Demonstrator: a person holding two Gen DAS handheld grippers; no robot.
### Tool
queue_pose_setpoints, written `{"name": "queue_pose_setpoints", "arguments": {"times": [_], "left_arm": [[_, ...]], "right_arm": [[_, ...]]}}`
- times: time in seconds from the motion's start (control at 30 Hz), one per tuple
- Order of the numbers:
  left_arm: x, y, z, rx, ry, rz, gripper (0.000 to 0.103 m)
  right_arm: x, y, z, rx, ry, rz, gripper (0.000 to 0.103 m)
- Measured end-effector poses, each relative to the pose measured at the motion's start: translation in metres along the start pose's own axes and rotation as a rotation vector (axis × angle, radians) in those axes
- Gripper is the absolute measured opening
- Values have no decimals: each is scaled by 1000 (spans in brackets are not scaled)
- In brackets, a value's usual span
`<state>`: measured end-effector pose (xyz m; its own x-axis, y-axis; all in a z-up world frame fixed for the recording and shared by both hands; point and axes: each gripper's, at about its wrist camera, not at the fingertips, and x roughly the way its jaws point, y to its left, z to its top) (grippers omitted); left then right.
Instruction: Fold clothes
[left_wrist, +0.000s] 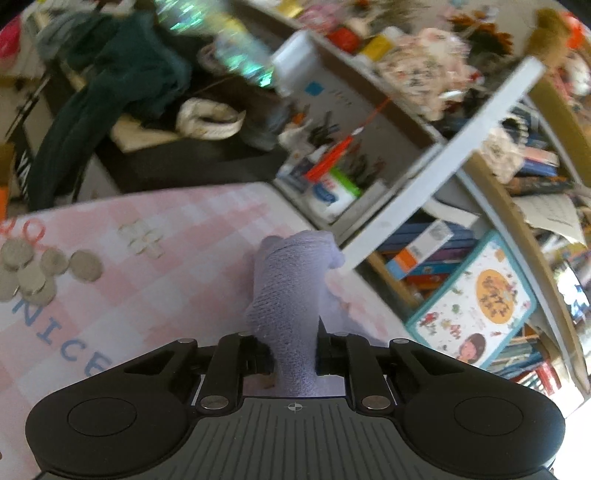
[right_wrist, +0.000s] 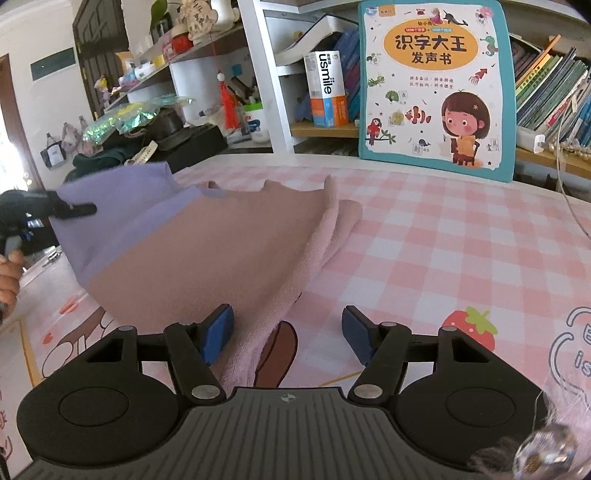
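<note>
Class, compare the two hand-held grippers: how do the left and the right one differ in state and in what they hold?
The left hand-held gripper is shut on the garment's lilac part and lifts it off the checked tablecloth; the right hand-held gripper is open and holds nothing. The right one's blue pads show bare, with the pink part lying between them; the left one's are hidden by cloth. Both are black and two-fingered.

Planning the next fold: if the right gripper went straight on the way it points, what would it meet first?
Probably the pink garment: its folded edge already lies between the open right gripper fingers, on the checked tablecloth. Depth is uncertain.
</note>
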<state>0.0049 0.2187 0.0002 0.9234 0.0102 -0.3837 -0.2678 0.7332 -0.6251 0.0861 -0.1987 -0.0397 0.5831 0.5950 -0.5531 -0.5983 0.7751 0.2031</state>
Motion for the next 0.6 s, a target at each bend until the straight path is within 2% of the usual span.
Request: {"name": "queue_pose_setpoints", "arguments": {"times": [0.17,0.3,0.37,0.43,0.53,0.6], "left_arm": [[-16,-52,-3,163,-48,-73,15],[-26,-109,-21,379,-93,-124,15],[-28,-140,-44,539,-102,-145,16],[-27,-172,-80,761,-82,-162,17],[-13,-203,-152,1144,27,-137,24],[-1,-209,-195,1353,100,-109,28]], "right_arm": [[0,0,0,-6,1,-5,63],[0,1,0,-6,1,-5,63],[0,1,0,-5,0,-5,63],[0,1,0,-5,0,-3,63],[0,1,0,-1,0,0,63],[0,0,0,2,-1,3,63]]}}
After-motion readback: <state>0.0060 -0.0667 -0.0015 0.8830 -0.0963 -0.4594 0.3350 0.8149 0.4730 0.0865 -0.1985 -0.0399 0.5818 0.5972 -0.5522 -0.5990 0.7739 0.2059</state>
